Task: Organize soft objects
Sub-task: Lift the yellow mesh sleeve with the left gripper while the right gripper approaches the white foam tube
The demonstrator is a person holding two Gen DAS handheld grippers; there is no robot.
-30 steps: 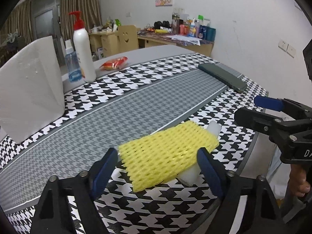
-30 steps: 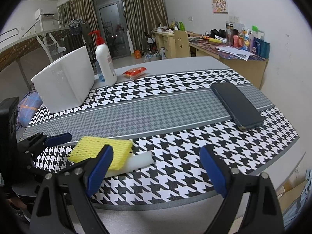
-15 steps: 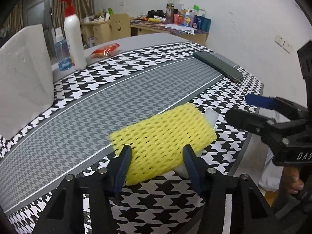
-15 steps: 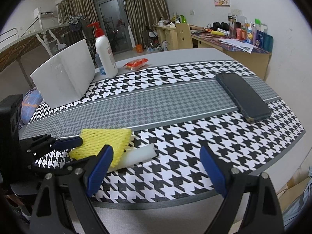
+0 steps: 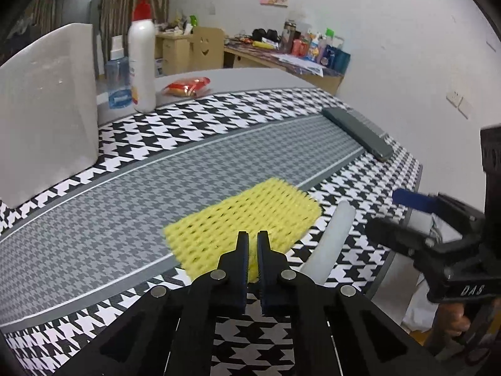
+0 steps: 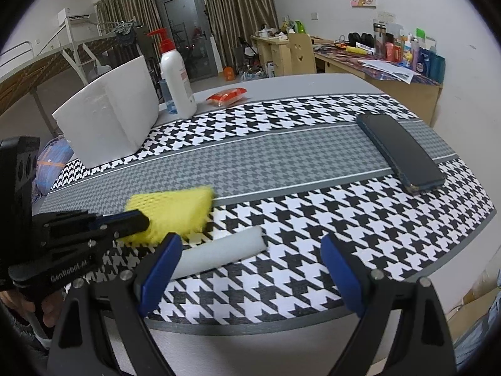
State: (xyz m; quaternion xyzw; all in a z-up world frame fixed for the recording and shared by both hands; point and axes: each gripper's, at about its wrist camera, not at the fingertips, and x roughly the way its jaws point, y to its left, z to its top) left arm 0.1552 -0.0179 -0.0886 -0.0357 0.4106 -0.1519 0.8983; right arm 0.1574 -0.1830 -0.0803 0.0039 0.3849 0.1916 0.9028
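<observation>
Yellow foam net [image 5: 247, 216]: flat mesh sleeve | left claw [image 5: 253, 239] clamped on its edge | right claw [image 6: 250, 244] apart

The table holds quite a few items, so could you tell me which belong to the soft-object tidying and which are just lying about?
Part of the job:
yellow foam net, pinched in the left gripper
white foam tube
white foam block

Just lying about:
phone
pump bottle
blue spray bottle
red snack packet

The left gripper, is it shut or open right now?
Shut: the left gripper has its fingers pinched together on the near edge of the yellow foam net.
</observation>
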